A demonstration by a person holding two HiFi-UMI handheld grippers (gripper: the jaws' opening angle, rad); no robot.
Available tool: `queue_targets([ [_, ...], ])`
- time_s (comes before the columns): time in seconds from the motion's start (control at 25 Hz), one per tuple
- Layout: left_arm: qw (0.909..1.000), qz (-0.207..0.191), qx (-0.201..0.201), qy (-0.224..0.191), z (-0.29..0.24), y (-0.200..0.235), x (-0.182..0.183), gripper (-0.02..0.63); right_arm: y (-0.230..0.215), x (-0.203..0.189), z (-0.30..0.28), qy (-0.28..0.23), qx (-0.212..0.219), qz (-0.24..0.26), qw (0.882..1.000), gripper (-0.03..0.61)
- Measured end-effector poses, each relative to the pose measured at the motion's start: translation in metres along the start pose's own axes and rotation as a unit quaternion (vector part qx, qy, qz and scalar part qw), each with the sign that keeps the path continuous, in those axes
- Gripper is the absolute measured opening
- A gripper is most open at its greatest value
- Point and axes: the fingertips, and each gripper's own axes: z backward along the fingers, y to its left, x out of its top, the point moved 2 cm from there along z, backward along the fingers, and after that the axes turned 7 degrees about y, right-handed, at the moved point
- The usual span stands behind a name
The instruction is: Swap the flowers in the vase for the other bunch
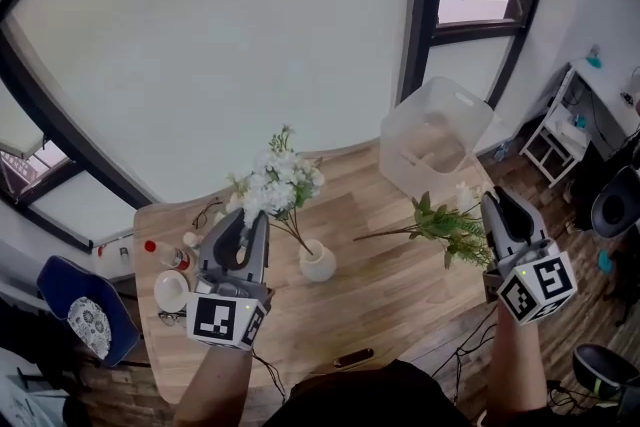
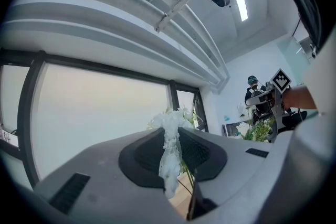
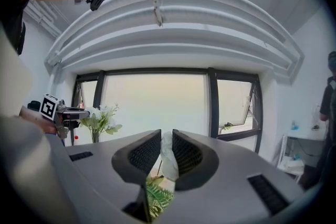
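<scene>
**Here, one bunch in each gripper above the table**

Over the left half of the wooden table [image 1: 390,300], the left gripper [image 1: 248,223] has its jaws closed on the white bunch [image 1: 278,183]. Its own view shows a strip of white blossom pinched between the dark ribbed pads. Thin stems slant from the blossoms down to the mouth of the small white vase [image 1: 319,264], which stands upright near the middle of the table. Whether the stem ends sit inside the vase cannot be told.

On the right, the right gripper [image 1: 497,200] is clamped on the leafy bunch [image 1: 448,223]. Its jaws are nearly together, with something white between the pads and a green frond just below them. This bunch lies roughly level above the table's right edge, its bare stem pointing towards the vase but well apart from it.

The print that shows is the black-and-white square pattern on the left cube [image 1: 226,320] and the right cube [image 1: 537,286].

A clear plastic bin [image 1: 437,137] stands at the far right corner. A red-capped bottle [image 1: 152,247] and a white cup [image 1: 170,291] sit at the left edge, and a dark flat object [image 1: 354,356] lies by the near edge.
</scene>
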Motion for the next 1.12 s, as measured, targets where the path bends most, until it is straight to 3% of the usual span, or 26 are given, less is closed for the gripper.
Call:
queue_targets([
  [0.32, 0.9998, 0.013, -0.011, 0.014, -0.014, -0.004, -0.019, 0.072, -0.003, -0.014, -0.007, 0.023, -0.008, -0.004, 1.000, 0.086],
  [1.12, 0.9989, 0.000, -0.008, 0.046, -0.022, -0.031, -0.066, 0.072, -0.015, -0.056, 0.002, 0.050, -0.006, -0.015, 0.999, 0.086],
])
